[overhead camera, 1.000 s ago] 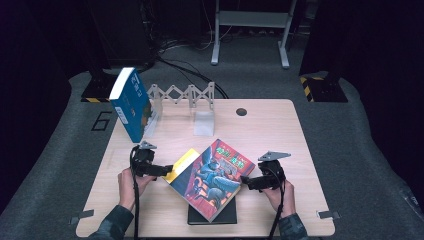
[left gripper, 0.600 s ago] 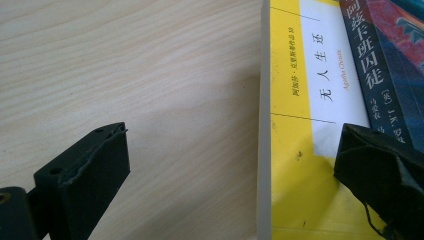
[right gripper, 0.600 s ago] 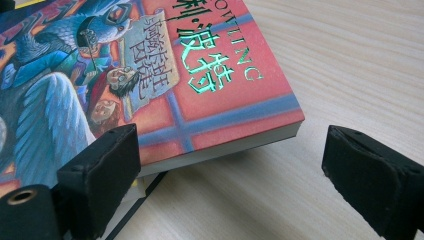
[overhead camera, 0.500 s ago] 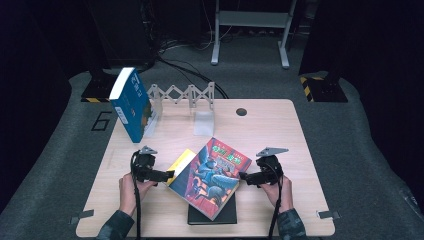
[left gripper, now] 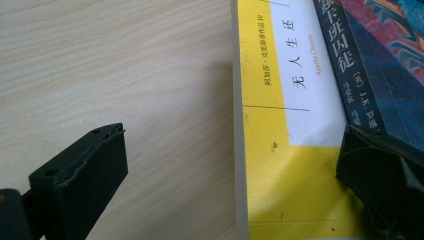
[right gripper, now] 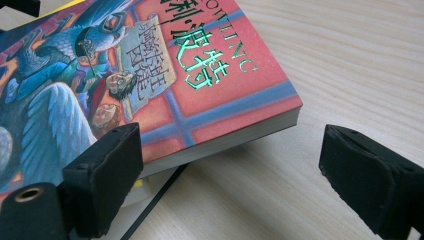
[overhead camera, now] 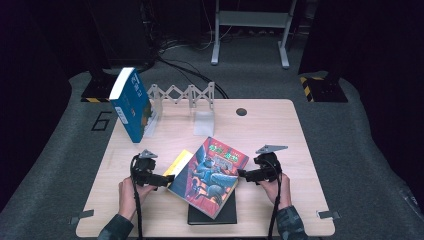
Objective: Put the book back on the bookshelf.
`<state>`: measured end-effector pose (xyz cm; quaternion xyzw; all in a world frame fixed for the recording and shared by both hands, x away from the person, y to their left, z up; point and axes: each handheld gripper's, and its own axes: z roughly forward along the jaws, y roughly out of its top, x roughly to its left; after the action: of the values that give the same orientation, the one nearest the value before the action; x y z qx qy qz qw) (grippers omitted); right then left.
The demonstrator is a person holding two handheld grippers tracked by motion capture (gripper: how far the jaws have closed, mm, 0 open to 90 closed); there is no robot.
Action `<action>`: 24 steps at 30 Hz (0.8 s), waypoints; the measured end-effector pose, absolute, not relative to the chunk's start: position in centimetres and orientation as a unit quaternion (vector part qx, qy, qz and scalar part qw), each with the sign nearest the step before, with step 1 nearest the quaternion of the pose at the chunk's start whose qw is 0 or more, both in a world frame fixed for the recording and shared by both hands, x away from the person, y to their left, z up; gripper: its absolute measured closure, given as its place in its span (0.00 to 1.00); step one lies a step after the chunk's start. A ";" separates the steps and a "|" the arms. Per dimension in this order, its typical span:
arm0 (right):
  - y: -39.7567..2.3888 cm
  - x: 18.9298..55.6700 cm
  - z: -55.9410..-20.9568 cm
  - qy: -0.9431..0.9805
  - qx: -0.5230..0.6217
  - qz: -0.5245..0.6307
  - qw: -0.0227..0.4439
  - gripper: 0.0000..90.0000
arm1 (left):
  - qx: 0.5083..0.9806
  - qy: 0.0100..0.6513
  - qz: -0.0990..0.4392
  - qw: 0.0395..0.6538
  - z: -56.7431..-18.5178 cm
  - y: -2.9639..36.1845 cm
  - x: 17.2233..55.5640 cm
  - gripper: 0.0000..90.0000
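A stack of three books lies at the table's front middle. On top is a red and blue illustrated book, under it a yellow book, and at the bottom a black one. My left gripper sits at the stack's left side, open. Its jaws have just opened a little wider. One stands over bare table, the other rests at the yellow book beside the top book's spine. My right gripper is open at the stack's right. The illustrated book's corner lies between its jaws, and the pads are not pressing on it.
A blue book stands leaning at the left end of a white folding rack at the table's back. A clear divider stands in front of the rack. A small dark hole marks the tabletop.
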<state>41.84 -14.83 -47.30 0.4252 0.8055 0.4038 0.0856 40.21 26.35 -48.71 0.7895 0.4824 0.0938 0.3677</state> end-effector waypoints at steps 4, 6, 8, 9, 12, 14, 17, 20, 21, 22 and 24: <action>-14.5 41.0 -46.8 0.795 0.432 0.413 0.103 0.11 | 0.793 0.477 0.090 0.369 -48.7 26.4 40.0 0.00; -13.5 39.9 -46.0 0.788 0.425 0.430 0.117 0.10 | 0.791 0.480 0.097 0.367 -48.7 26.3 39.9 0.00; -12.6 39.3 -45.9 0.786 0.423 0.434 0.121 0.07 | 0.792 0.480 0.096 0.366 -48.7 26.3 39.8 0.00; -12.0 39.0 -46.0 0.789 0.425 0.430 0.111 0.07 | 0.792 0.480 0.096 0.365 -48.7 26.3 39.8 0.00; -10.7 38.6 -46.6 0.804 0.425 0.398 0.121 0.08 | 0.795 0.478 0.098 0.360 -48.6 26.4 39.7 0.00; -10.6 38.7 -47.1 0.799 0.436 0.400 0.112 0.05 | 0.794 0.481 0.098 0.359 -48.6 26.3 39.7 0.00; -11.1 39.4 -47.5 0.794 0.449 0.402 0.082 0.03 | 0.793 0.483 0.093 0.360 -48.6 26.2 39.5 0.00; -11.1 39.4 -47.4 0.796 0.450 0.397 0.086 0.02 | 0.795 0.480 0.096 0.359 -48.6 26.1 39.2 0.00; -11.0 39.4 -47.3 0.799 0.447 0.391 0.095 0.01 | 0.793 0.484 0.092 0.359 -48.5 26.0 39.0 0.00; -10.8 39.4 -47.2 0.799 0.450 0.387 0.100 0.00 | 0.796 0.479 0.095 0.358 -48.5 26.0 39.0 0.00; -10.9 39.7 -47.1 0.807 0.442 0.381 0.096 0.00 | 0.795 0.480 0.093 0.359 -48.6 26.0 38.8 0.00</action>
<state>39.69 -10.93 -47.13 0.4419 0.8066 0.3806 0.0958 38.83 25.97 -48.59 0.7947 0.4802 0.0931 0.3594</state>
